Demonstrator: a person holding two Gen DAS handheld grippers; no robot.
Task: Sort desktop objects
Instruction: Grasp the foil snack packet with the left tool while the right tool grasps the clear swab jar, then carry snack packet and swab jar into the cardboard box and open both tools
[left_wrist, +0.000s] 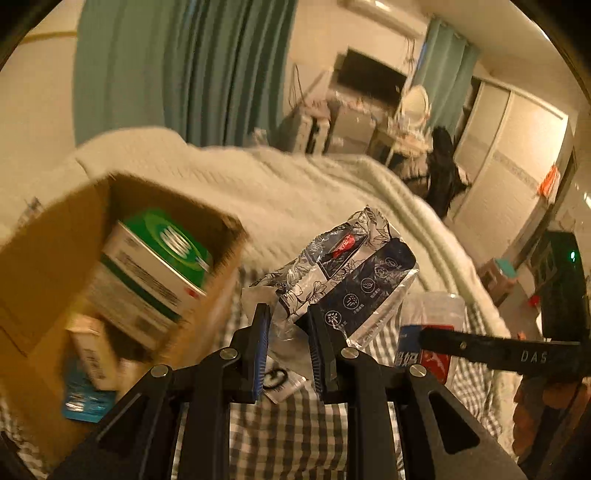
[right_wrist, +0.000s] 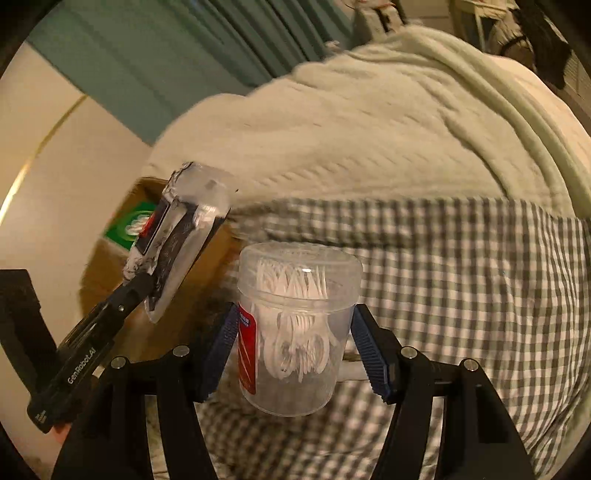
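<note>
My left gripper (left_wrist: 287, 347) pinches a crinkly plastic packet (left_wrist: 347, 273) — floral print, dark blue panel — held up just right of the open cardboard box (left_wrist: 48, 258). The box holds a green-and-white carton (left_wrist: 155, 273) and smaller packs. My right gripper (right_wrist: 293, 350) clamps a clear round jar (right_wrist: 295, 332) of white floss picks, red label on its side, lifted over the bed. Beneath both: grey checked sheet (right_wrist: 461, 295), ribbed cream blanket (right_wrist: 369, 129) bunched behind. Teal curtains (left_wrist: 184, 66), dim warm light, blurry.
</note>
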